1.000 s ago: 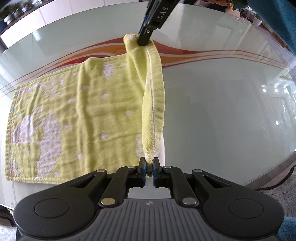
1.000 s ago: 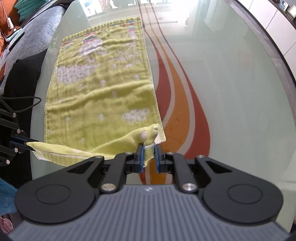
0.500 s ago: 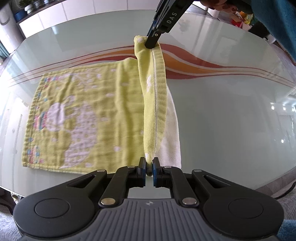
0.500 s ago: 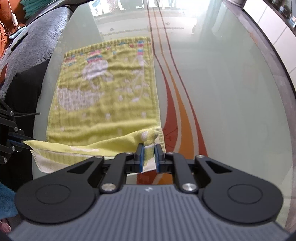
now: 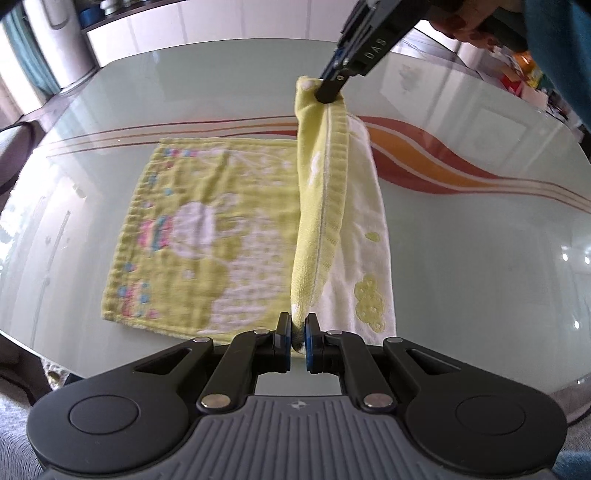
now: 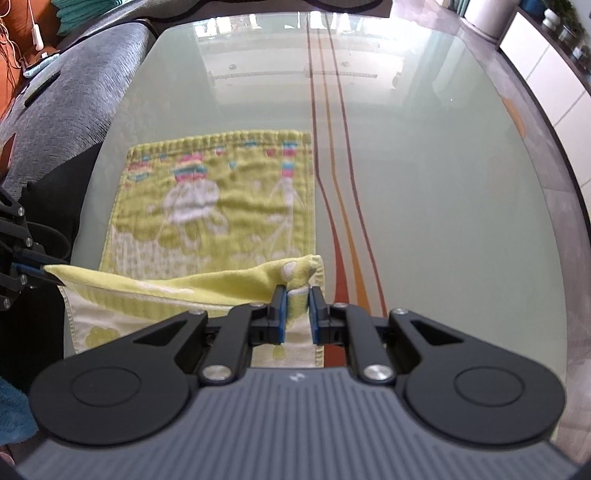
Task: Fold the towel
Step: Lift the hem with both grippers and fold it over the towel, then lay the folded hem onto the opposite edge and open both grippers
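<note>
A yellow-green towel with a white cartoon print lies on the glass table. One end is lifted and carried over the rest, showing its white underside. My left gripper is shut on the near corner of the lifted edge. My right gripper is shut on the far corner, seen from above in the left wrist view. In the right wrist view my right gripper pinches the towel, and the left gripper holds the other corner at the left edge.
The table has orange and brown curved stripes beside the towel. A grey sofa runs along the table's left side in the right wrist view. White cabinets stand beyond the far edge.
Both grippers have carried the lifted towel edge further over the flat part, toward the printed end. More white underside shows behind the raised edge.
</note>
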Motion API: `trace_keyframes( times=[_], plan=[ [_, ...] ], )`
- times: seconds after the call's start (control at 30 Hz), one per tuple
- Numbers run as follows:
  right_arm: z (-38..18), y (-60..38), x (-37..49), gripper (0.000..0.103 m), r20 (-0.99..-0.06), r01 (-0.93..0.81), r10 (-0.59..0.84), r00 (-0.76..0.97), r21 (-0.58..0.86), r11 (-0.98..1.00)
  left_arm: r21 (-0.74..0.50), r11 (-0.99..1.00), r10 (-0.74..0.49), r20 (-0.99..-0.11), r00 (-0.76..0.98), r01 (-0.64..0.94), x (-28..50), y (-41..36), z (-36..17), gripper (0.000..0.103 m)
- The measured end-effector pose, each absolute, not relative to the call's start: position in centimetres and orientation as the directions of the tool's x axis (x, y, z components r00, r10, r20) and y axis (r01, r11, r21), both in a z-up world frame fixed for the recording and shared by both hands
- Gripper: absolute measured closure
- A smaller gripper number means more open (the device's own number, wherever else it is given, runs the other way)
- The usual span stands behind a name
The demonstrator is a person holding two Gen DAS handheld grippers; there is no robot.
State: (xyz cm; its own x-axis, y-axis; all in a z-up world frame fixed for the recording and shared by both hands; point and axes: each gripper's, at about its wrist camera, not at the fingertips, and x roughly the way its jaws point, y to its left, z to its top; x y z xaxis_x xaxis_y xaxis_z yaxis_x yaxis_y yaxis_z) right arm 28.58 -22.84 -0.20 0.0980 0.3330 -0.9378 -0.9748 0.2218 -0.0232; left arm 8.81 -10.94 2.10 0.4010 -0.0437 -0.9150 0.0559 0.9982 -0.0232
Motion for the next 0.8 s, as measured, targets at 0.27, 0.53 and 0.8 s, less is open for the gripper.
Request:
trace_keyframes(
  times=[0.27, 0.53, 0.8],
  plan=[
    [-0.4, -19.3, 29.1, 0.091, -0.939, -0.983, 0.331, 0.097, -0.037, 0.182, -0.012, 1.0, -0.01, -0.914, 0.405, -0.001, 9.4, -7.7, 2.0, 0.095],
    [-0.5, -16.2, 29.7, 0.091, -0.936, -0.987, 0.341, 0.092, -0.041, 0.153, -0.01, 0.999, 0.01, -0.913, 0.408, -0.046, 9.7, -5.6, 1.8, 0.095],
    [-1.6, -12.6, 30.2, 0.091, -0.942, -0.992, 0.325, 0.084, -0.049, 0.115, -0.006, 0.995, 0.034, -0.918, 0.396, -0.098, 9.7, -2.8, 1.5, 0.095]
  ],
)
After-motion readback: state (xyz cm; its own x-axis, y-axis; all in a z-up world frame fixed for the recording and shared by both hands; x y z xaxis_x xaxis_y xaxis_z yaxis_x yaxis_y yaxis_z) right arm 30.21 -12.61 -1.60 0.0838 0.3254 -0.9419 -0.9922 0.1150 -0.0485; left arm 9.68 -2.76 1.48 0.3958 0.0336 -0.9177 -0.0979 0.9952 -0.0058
